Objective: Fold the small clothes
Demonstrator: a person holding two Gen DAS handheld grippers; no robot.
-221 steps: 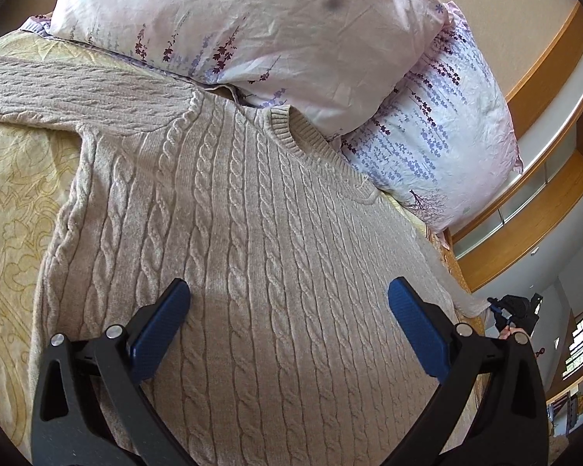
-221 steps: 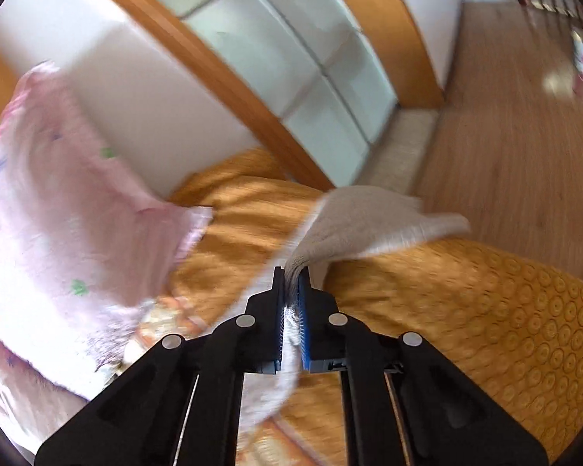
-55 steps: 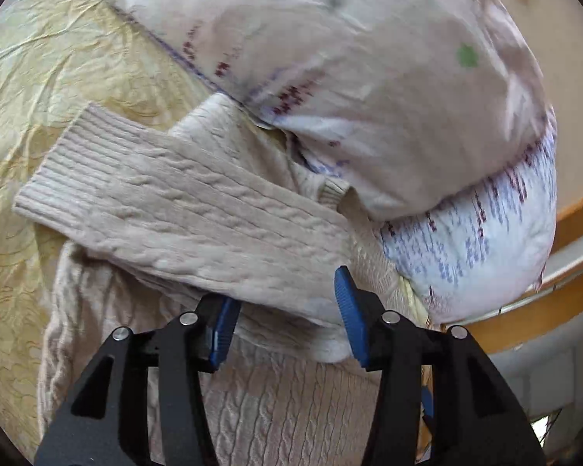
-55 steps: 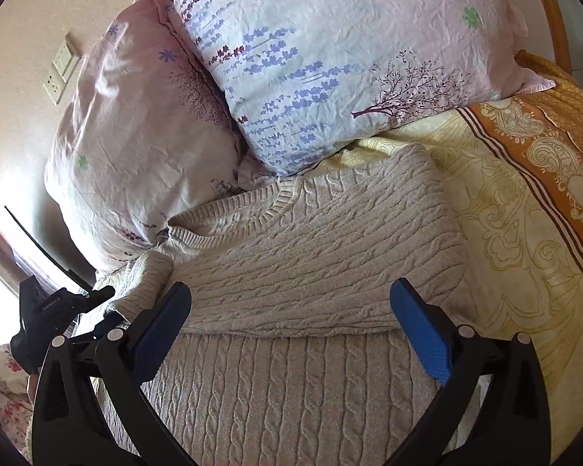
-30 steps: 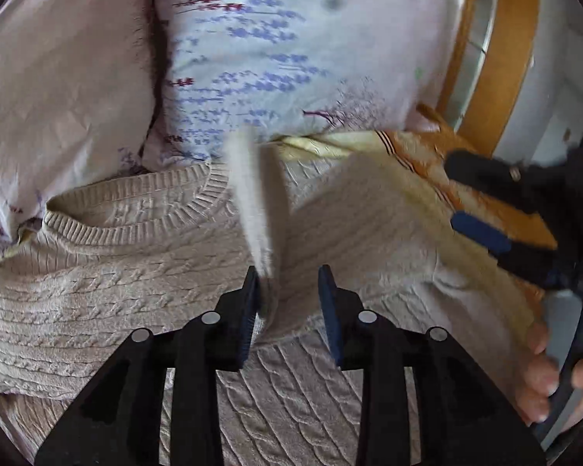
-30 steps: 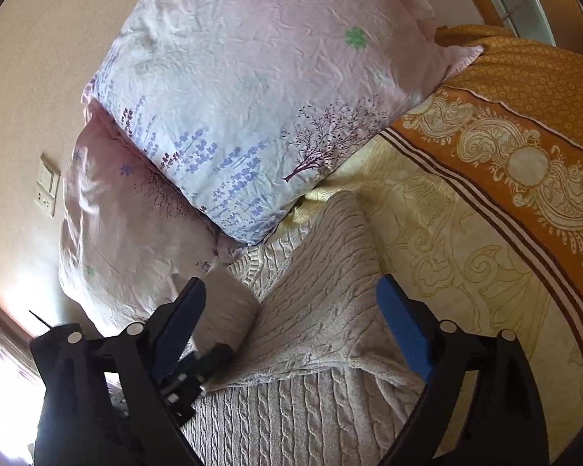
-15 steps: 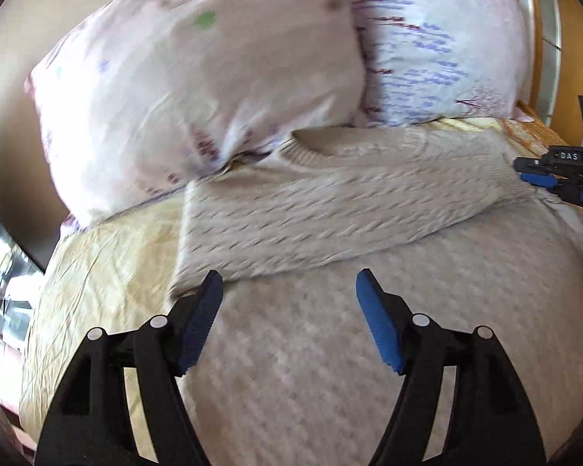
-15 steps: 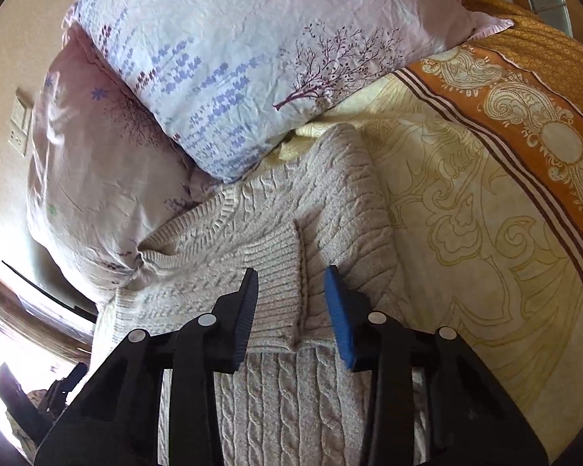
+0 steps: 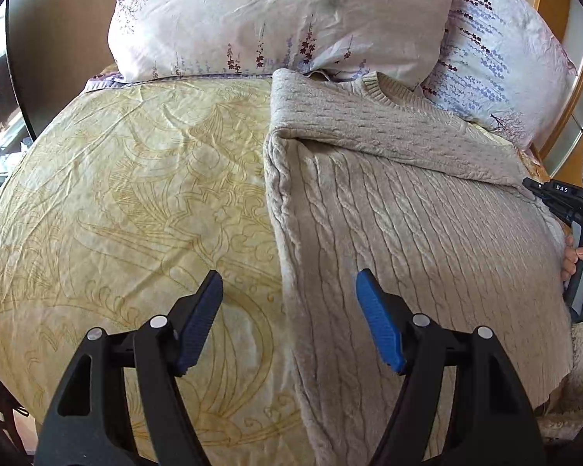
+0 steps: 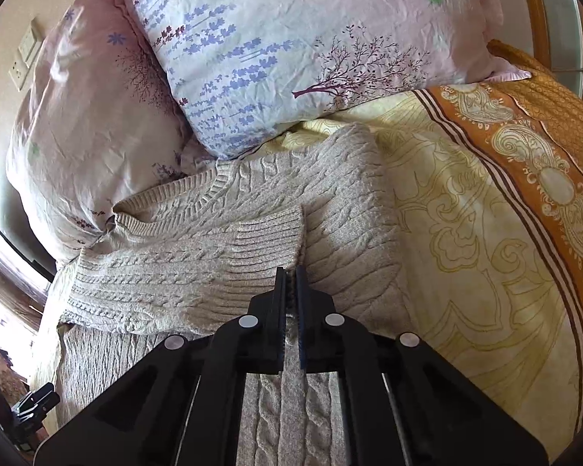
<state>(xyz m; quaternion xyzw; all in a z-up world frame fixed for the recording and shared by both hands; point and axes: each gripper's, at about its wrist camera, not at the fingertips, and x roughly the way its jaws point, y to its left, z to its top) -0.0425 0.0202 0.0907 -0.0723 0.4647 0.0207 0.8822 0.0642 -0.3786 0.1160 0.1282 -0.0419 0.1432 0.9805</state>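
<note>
A beige cable-knit sweater (image 9: 408,209) lies on the bed with both sleeves folded across its chest. My left gripper (image 9: 289,322) is open and empty, hovering over the sweater's left edge near the hem. My right gripper (image 10: 290,287) is shut on the ribbed cuff (image 10: 268,248) of the sleeve folded across the chest, at the sweater's right side. The right gripper also shows at the right edge of the left wrist view (image 9: 563,202), held by a hand. The sweater also fills the right wrist view (image 10: 198,272).
Two floral pillows (image 9: 276,19) (image 10: 311,39) lean against the sweater's collar. A yellow patterned bedsheet (image 9: 116,202) lies left of the sweater and an orange-bordered cover (image 10: 524,178) lies to its right. A wooden frame (image 9: 563,77) stands behind.
My right gripper has closed on the sleeve cuff lying on the chest. My left gripper let go of the sleeve, opened wide and pulled back toward the sweater's lower left edge.
</note>
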